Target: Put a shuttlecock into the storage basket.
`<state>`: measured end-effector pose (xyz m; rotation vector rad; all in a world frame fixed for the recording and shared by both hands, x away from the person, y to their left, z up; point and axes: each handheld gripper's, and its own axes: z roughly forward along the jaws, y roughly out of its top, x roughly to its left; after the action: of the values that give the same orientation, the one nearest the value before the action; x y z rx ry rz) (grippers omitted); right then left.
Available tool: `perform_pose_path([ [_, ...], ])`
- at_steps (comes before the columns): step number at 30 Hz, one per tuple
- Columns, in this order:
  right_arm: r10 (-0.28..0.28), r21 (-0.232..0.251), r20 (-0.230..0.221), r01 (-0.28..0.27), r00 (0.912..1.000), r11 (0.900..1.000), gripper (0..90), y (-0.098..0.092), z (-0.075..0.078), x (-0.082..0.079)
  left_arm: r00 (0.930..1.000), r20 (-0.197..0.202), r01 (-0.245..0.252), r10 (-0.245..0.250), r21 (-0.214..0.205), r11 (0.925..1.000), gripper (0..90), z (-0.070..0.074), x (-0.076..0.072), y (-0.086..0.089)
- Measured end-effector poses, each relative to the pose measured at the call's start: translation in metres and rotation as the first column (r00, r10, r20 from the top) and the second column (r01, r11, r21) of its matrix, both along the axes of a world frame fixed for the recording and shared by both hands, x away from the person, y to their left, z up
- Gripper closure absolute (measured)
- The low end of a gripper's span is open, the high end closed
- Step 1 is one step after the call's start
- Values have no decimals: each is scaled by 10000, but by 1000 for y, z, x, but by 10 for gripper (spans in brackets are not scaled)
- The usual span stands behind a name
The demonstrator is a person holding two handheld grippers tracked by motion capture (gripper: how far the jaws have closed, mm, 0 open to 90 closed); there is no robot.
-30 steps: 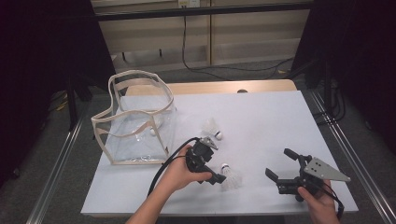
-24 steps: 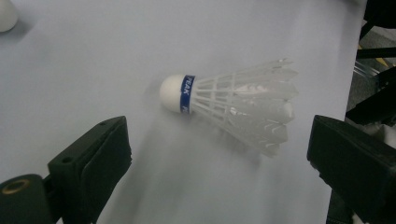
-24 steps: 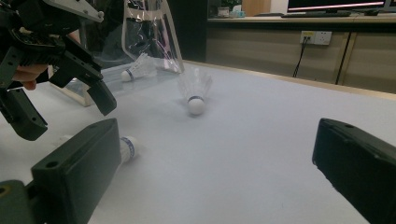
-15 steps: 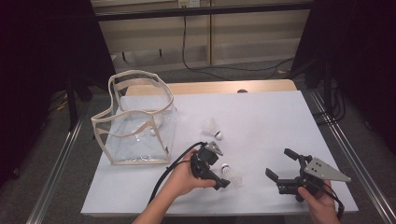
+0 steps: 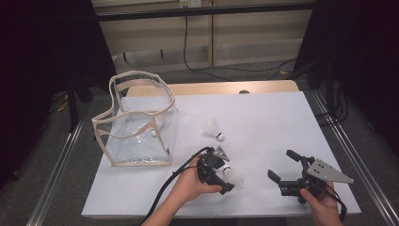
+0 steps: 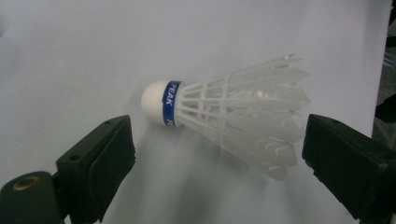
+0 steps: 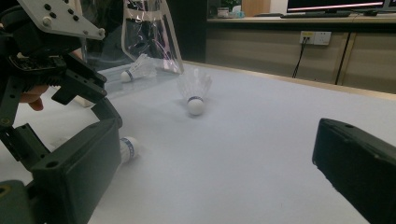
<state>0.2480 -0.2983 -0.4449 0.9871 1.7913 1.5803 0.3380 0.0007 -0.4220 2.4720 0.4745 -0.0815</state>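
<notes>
A white shuttlecock with a blue band lies on its side on the white table. My left gripper stands open with one jaw on each side of it, not touching it. In the high view the left gripper is at the front middle over that shuttlecock. A second shuttlecock lies farther back. A third shuttlecock rests inside the clear bag. My right gripper is open at the front right, holding nothing.
The clear bag with beige trim stands open-topped at the table's left. The right gripper view shows the left gripper, the near shuttlecock, the second shuttlecock and the bag. A black cable trails from the left gripper toward the front edge.
My left gripper has moved right and toward the front edge, and its open jaws now straddle the near shuttlecock. The right gripper has stayed in place.
</notes>
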Motion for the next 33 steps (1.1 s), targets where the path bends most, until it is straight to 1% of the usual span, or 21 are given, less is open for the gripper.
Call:
perform_pose_path([
  [2,1,7,6,-1,10000,10000,7,0,0,0,9997,-29,-230,230,-138,9996,99,-2,0,-1],
  [5,2,-7,3,-2,10000,10000,7,0,0,0,9997,44,-223,222,10,9998,102,-4,2,0],
  [8,-8,-21,27,8,10000,10000,7,0,0,0,9993,71,-358,358,-31,9994,120,-4,4,2],
  [9,-4,-25,30,4,10000,10000,7,0,0,0,9988,62,-478,478,-77,9988,121,-4,4,2],
  [15,8,-11,26,-8,10000,10000,7,0,0,0,9976,180,-666,668,-140,9977,147,-2,7,5],
  [19,-1,-19,31,1,10000,10000,7,0,0,0,9967,127,-797,800,-198,9966,173,-3,8,6],
  [20,-1,-19,33,1,10000,10000,7,0,0,0,9970,189,-745,747,-124,9971,175,-3,9,6],
  [22,0,-17,20,0,10000,10000,7,0,0,0,9966,126,-807,809,-174,9966,186,-3,10,7],
  [24,1,-16,29,0,10000,10000,7,0,0,0,9963,169,-843,847,-219,9962,202,-3,11,9],
  [25,5,-16,30,-5,10000,10000,7,0,0,0,9954,131,-940,944,-281,9952,208,-3,11,9],
  [26,7,-16,25,-7,10000,10000,7,0,0,0,9956,216,-908,913,-233,9956,211,-2,11,10],
  [28,19,-1,2,-19,10000,10000,7,0,0,0,9957,244,-890,897,-275,9957,233,-2,12,11],
  [29,23,13,5,-23,10000,10000,7,0,0,0,9952,261,-932,940,-276,9953,247,-2,12,11],
  [30,29,15,16,-29,10000,10000,7,0,0,0,9942,264,-1034,1044,-366,9940,256,-2,11,11],
  [31,44,-2,12,-44,10000,10000,7,0,0,0,9949,294,-959,968,-315,9949,267,-1,12,12],
  [33,50,2,13,-50,10000,10000,7,1,0,1,9932,342,-1098,1115,-470,9928,302,-1,12,12],
])
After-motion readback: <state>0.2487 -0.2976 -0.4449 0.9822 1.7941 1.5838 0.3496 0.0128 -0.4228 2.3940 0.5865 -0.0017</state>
